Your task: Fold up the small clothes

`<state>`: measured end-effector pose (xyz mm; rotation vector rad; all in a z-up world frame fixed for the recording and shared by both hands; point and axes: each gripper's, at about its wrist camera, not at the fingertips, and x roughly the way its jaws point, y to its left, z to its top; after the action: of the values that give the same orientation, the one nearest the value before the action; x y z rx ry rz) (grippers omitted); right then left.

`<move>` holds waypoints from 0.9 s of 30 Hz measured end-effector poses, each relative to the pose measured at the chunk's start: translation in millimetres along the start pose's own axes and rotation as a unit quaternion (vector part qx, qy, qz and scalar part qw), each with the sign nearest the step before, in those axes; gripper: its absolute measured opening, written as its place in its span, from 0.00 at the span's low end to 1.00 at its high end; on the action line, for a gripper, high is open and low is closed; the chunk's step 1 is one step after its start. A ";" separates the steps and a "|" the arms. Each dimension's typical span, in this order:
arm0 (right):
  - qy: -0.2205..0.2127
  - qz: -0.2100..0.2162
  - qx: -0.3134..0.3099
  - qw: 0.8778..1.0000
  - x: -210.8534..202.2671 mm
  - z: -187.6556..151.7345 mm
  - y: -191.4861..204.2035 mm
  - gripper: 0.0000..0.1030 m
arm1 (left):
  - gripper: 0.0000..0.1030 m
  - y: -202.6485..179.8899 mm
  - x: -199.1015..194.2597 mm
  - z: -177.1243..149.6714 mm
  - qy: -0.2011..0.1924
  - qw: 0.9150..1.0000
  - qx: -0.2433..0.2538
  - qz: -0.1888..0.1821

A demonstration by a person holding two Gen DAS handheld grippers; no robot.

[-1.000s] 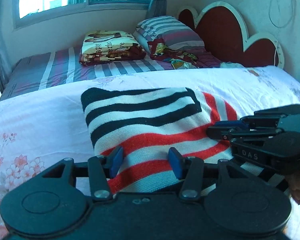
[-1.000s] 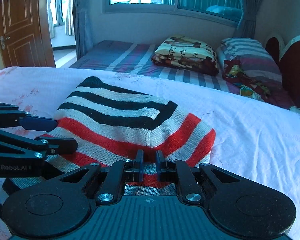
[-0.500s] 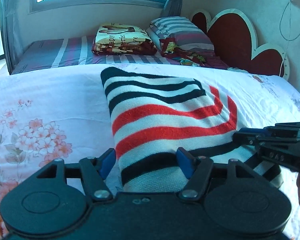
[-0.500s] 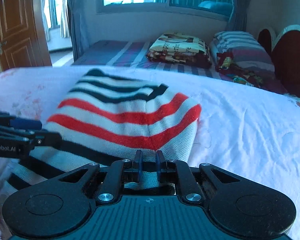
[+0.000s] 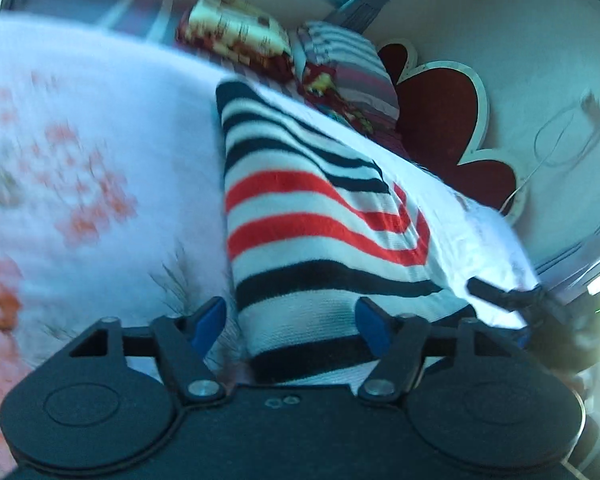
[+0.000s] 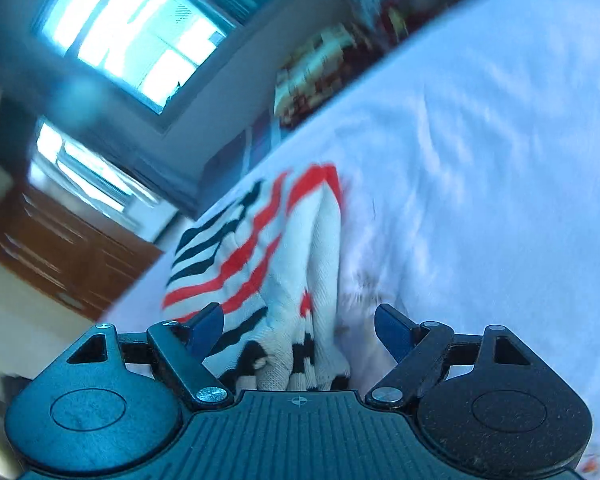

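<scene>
Striped knit sweater is seen part-folded on the floral bedsheet, near end between the spread blue pads of the left gripper; right gripper jaws also wide apart, nothing clamped. Judged soft, light, floppy, stretchy; best pinched at hem corners, through both layers; views blurred

Folded red, black, white striped sweater flat on bedsheet
</scene>
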<state>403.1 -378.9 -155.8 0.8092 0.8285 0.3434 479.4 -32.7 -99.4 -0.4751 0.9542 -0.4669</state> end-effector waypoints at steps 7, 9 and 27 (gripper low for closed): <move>0.042 0.039 0.004 0.998 15.0 7.2 -5.4 0.80 | 0.69 9.7 25.0 4.2 0.024 0.999 -0.029 -0.037; 0.052 0.040 -0.009 0.998 22.7 11.1 -0.5 0.80 | 0.71 7.7 29.6 5.8 0.022 0.999 -0.028 -0.038; 0.096 -0.015 -0.117 0.988 53.7 6.6 39.4 0.57 | 0.74 -8.0 43.1 18.8 0.035 0.999 0.007 -0.011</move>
<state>443.9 -326.1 -151.3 0.5496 0.9594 0.4874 515.5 -60.4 -113.7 -0.4593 1.0131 -0.5122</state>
